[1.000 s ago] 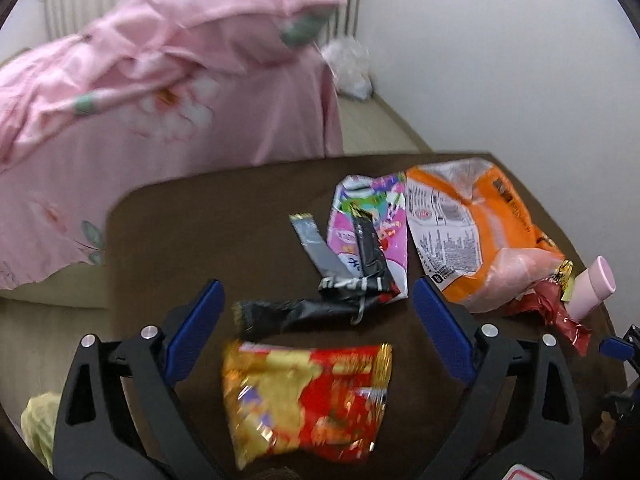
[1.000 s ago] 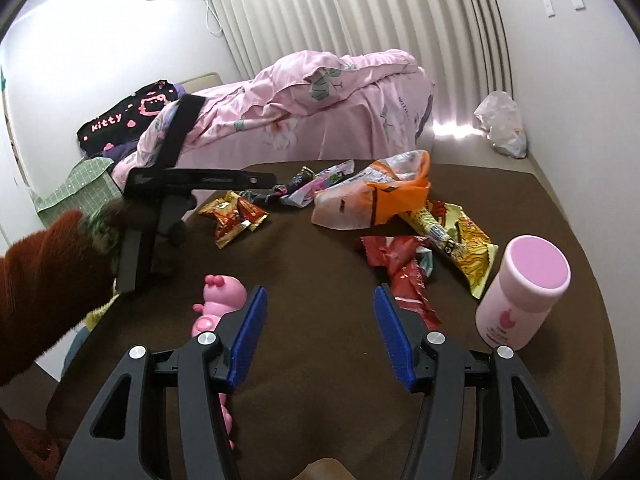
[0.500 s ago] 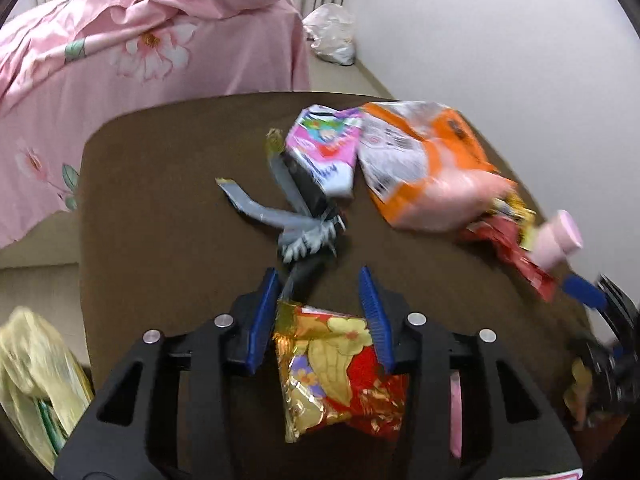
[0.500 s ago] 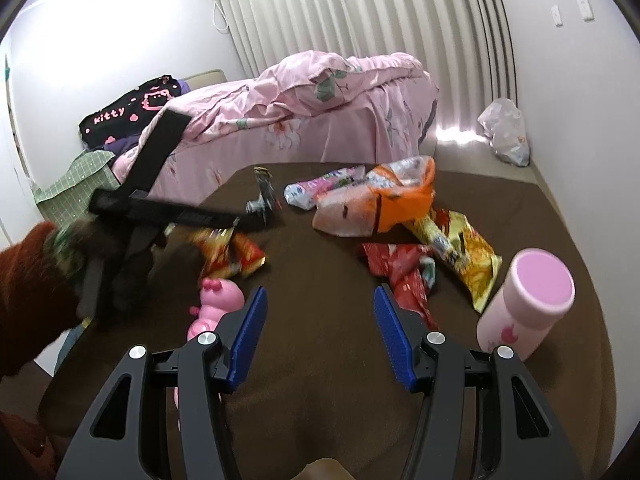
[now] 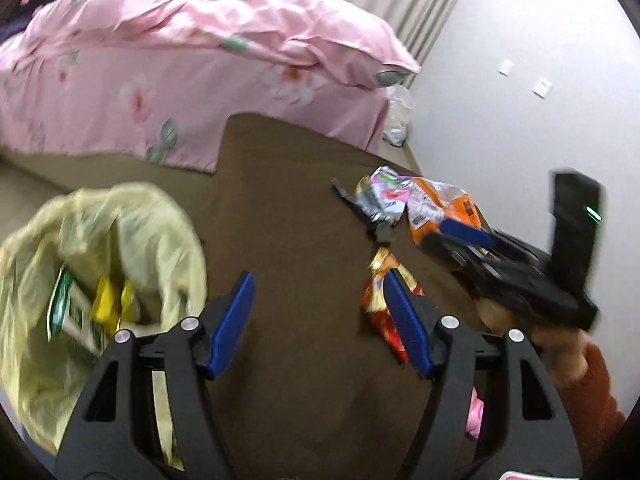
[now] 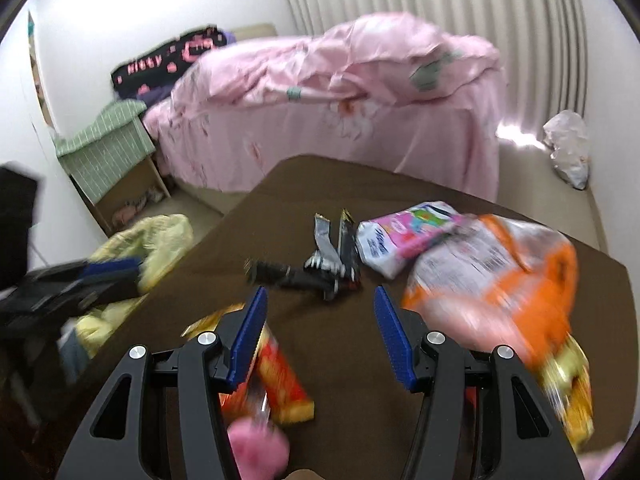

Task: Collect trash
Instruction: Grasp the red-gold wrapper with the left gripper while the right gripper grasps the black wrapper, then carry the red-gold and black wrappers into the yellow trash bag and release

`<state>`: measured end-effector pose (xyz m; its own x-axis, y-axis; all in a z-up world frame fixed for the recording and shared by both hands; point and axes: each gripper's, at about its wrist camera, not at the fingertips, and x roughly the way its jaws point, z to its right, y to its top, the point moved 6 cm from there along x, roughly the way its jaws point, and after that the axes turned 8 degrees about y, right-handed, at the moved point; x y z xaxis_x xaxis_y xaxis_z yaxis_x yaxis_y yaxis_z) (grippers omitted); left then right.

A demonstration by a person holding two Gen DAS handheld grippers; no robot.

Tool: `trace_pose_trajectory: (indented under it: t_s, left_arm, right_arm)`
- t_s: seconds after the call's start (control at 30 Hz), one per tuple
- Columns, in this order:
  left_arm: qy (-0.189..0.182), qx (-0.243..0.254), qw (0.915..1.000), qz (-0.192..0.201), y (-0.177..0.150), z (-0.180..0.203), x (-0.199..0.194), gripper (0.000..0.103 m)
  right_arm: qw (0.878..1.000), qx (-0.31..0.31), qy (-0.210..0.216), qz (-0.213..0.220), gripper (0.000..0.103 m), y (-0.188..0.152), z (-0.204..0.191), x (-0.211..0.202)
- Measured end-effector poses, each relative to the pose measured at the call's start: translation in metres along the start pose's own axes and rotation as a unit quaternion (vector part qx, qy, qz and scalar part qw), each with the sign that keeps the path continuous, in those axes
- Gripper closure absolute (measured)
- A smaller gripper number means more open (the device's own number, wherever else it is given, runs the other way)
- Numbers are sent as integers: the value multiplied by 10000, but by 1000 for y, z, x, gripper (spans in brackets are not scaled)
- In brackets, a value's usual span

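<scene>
My left gripper is open and empty above the brown table's left edge, beside a yellow-green trash bag holding several wrappers. The red and gold snack wrapper lies on the table behind its right finger. My right gripper is open and empty over the table, just short of the dark foil wrappers. The red and gold wrapper lies under its left finger. A pink and white packet and an orange bag lie to the right. The trash bag hangs off the table's left side.
A pink toy sits at the table's near edge. A bed with a pink quilt stands behind the brown table. A green-covered stand is at left. A white plastic bag lies on the floor by the wall.
My left gripper opened, let go of the red and gold wrapper, and swung left toward the trash bag. My right gripper moved forward and left over the table toward the dark wrappers.
</scene>
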<state>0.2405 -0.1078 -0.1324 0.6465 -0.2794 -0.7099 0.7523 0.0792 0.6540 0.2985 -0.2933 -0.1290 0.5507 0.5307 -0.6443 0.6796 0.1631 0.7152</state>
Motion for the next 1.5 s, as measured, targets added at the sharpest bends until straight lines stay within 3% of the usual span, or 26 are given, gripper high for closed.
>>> trace_pose_trajectory:
  t_s: [0.1,0.23,0.4,0.57,0.8,0.93,0.97,1.17,1.5]
  left_arm:
    - [-134,-95,9998,-112,-11,-5,-3,40]
    - [-237,-43,9994,-258,-21,-3,-1,40]
    - [-429,107,9985,-312,-20,10,6,40]
    - [-489,368,9974,-368,-14,31,21,40]
    - [-481,487,9947,-765,-10,56,52,56]
    - [-397,694,9929,-886,-22,68,57,79]
    - [-364,729,9930,-859,-24,68,56,84]
    - [-410,612,9958,-536,-23,58,30,89]
    - [-163,-4,9988,466,2,1,-58,90]
  right_arm:
    - [9994,227,-49,-248,52,8,9,31]
    - [9973,554,145,-468,76,2,14,44]
    - [9992,381,-9,-155,85,-6,5,4]
    - [9982,324,-367,339,85,-27,5,-55]
    - [9936,720,-591,633,85,-76,14,-105]
    - [9913,956,-537,727,85,-100,17,-120]
    - [9909,979,-541,747,85,-104,16,-123]
    - [9911,885,-600,792,85,-112,6,-132]
    - [9912,242,-597,1159,85,-72,-50,-157]
